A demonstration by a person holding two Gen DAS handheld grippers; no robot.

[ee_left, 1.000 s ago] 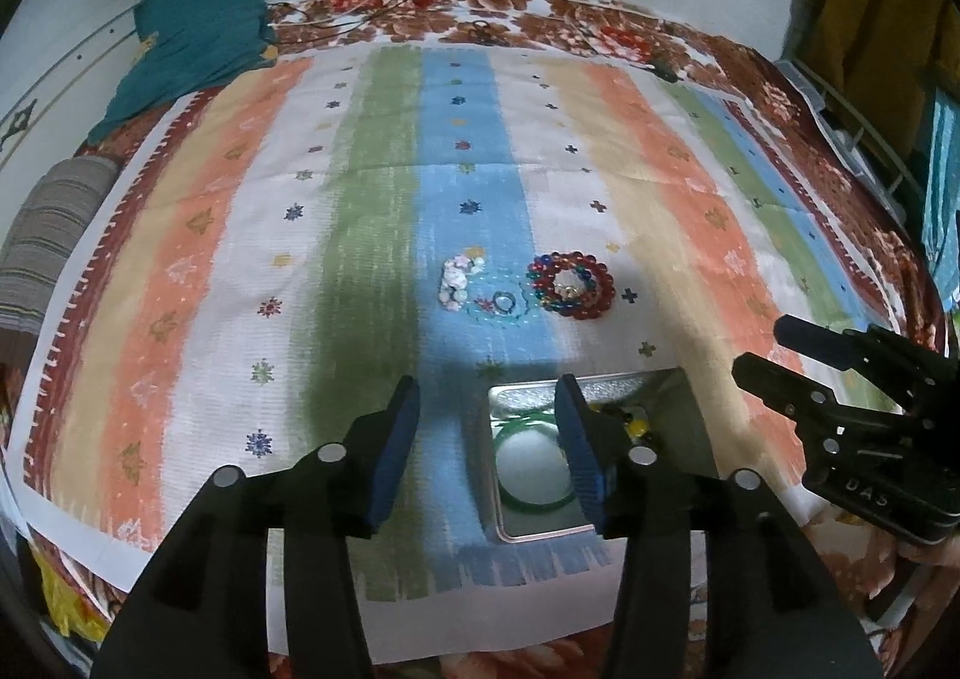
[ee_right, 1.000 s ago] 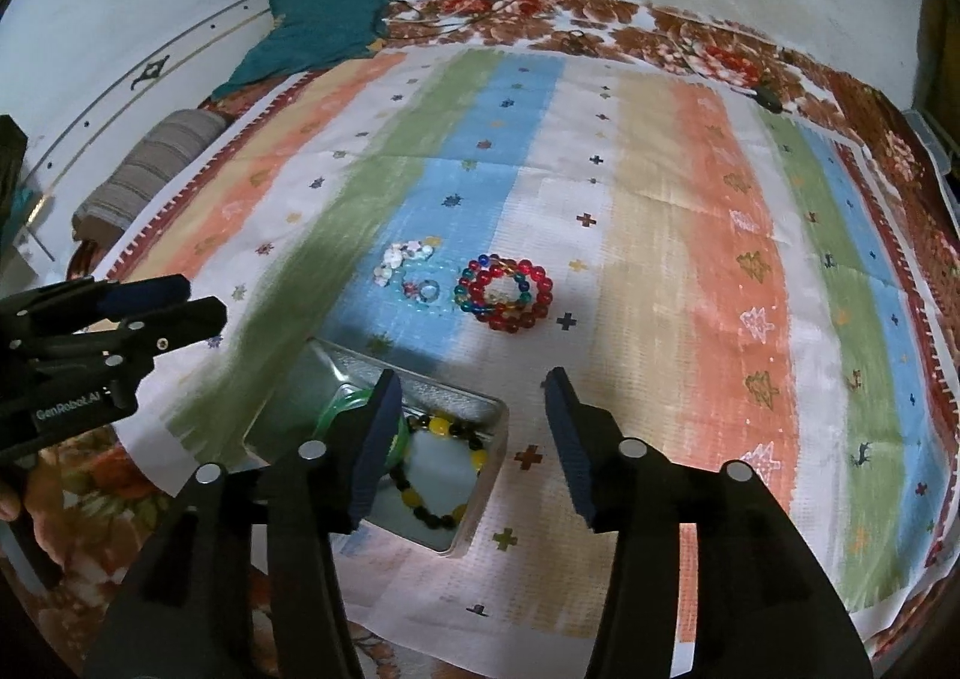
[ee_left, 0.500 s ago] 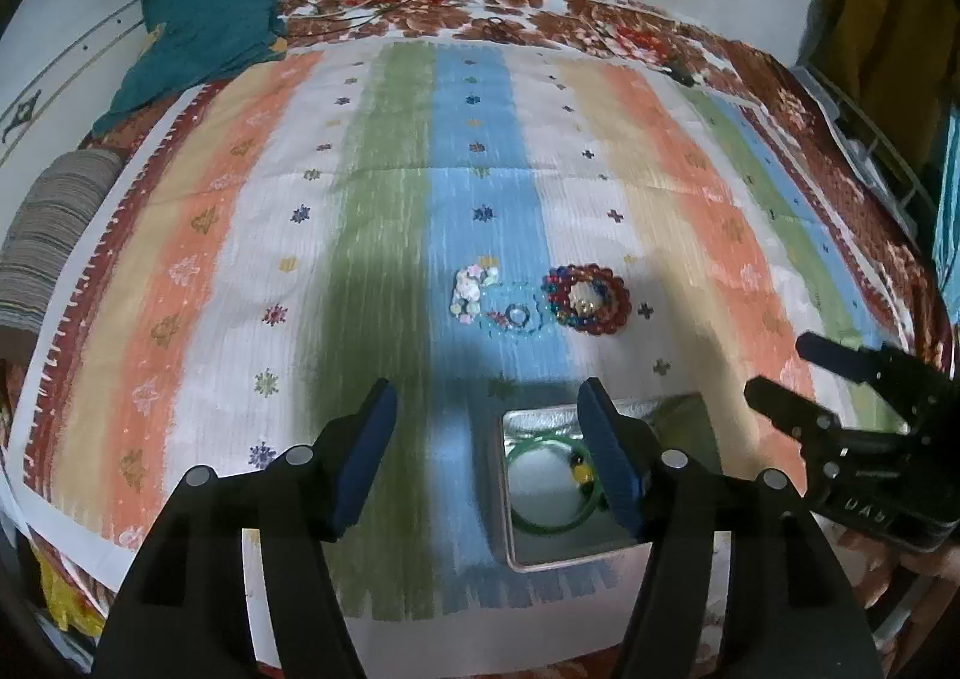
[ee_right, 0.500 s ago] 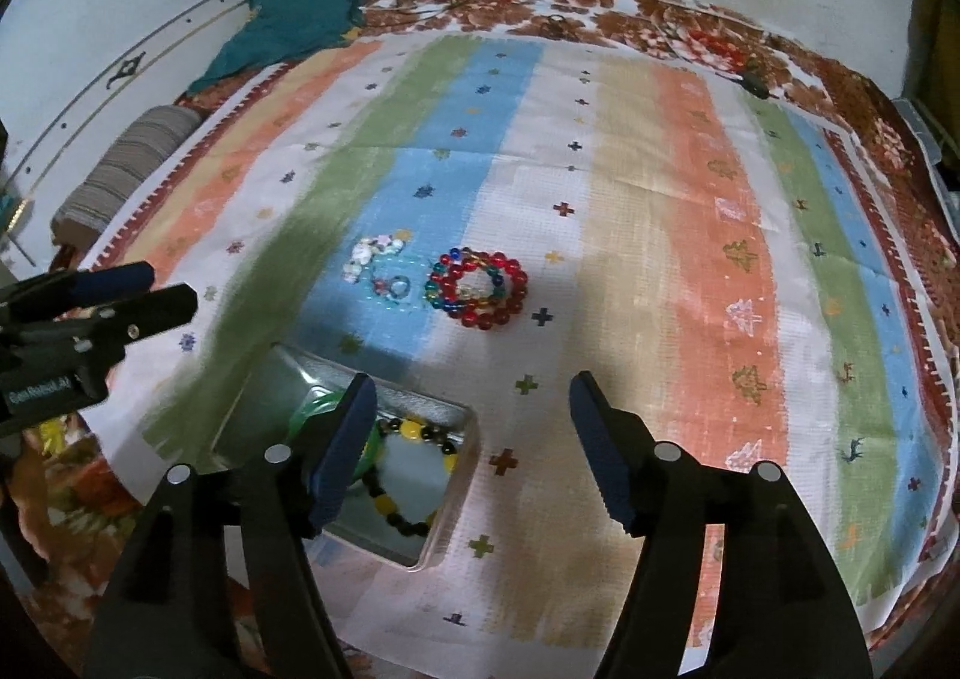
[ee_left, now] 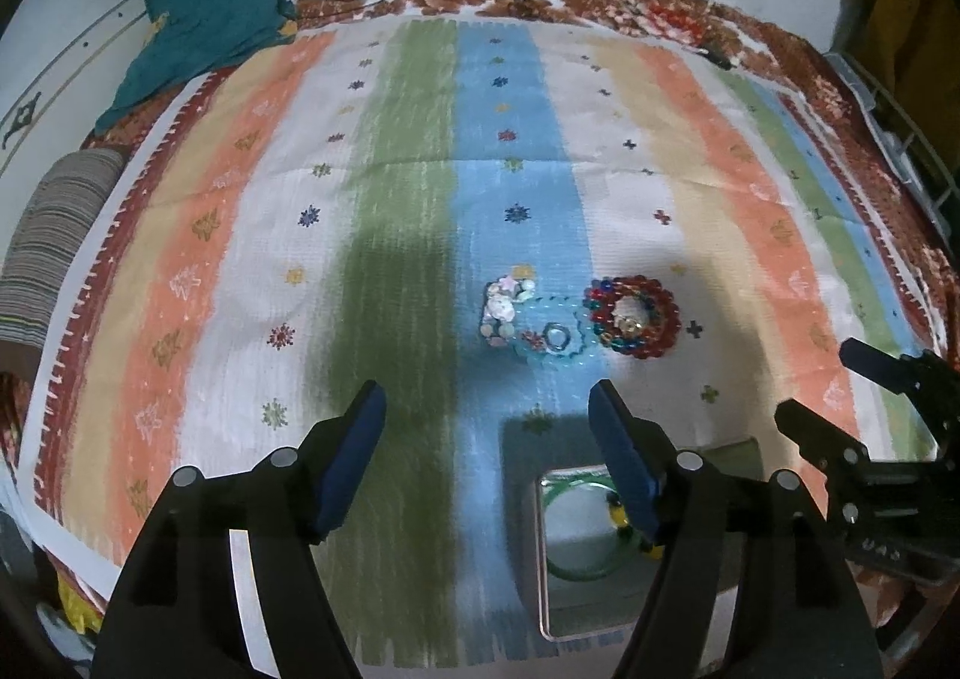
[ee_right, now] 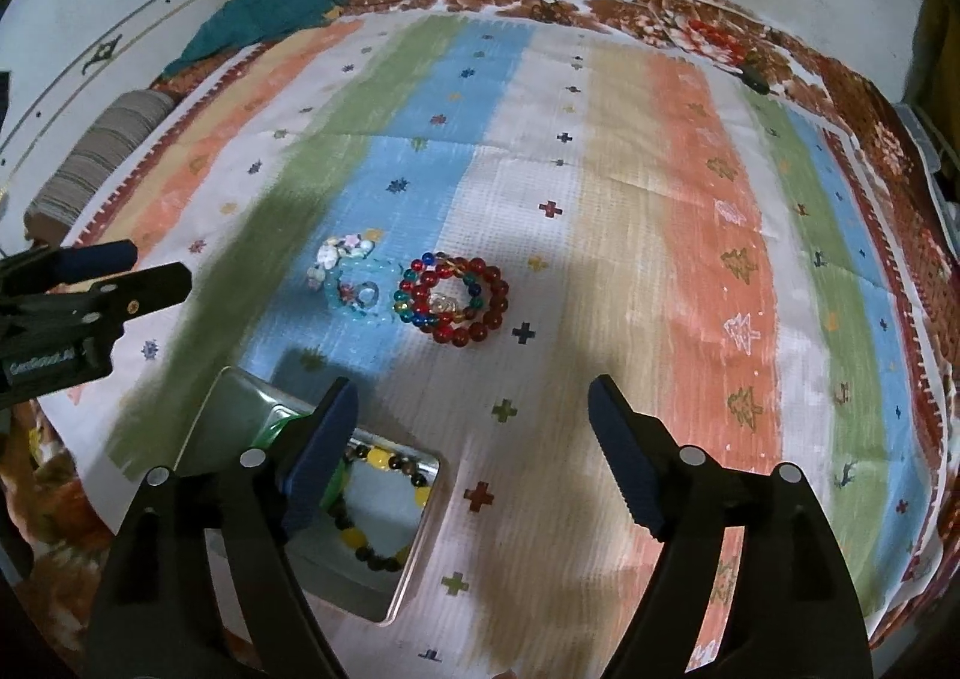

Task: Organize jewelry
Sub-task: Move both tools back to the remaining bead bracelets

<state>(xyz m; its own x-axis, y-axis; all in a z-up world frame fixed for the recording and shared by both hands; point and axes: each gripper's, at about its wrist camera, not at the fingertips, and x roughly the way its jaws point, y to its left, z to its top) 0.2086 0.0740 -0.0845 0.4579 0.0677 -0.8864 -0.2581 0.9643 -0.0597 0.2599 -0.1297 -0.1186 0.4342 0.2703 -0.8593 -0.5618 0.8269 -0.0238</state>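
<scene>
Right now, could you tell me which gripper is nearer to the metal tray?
Left, marginally. The left gripper has one finger overlapping the metal tray; the right gripper hangs beside it. Both are opening, empty.

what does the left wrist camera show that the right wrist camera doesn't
Only the left wrist view: more of the green bangle in the metal tray.
Only the right wrist view: the whole yellow-and-dark bead bracelet there.
Both: the red bead bracelets, pale blue bracelet, shell bracelet, and both grippers, left gripper and right gripper, opening with nothing between them.
</scene>
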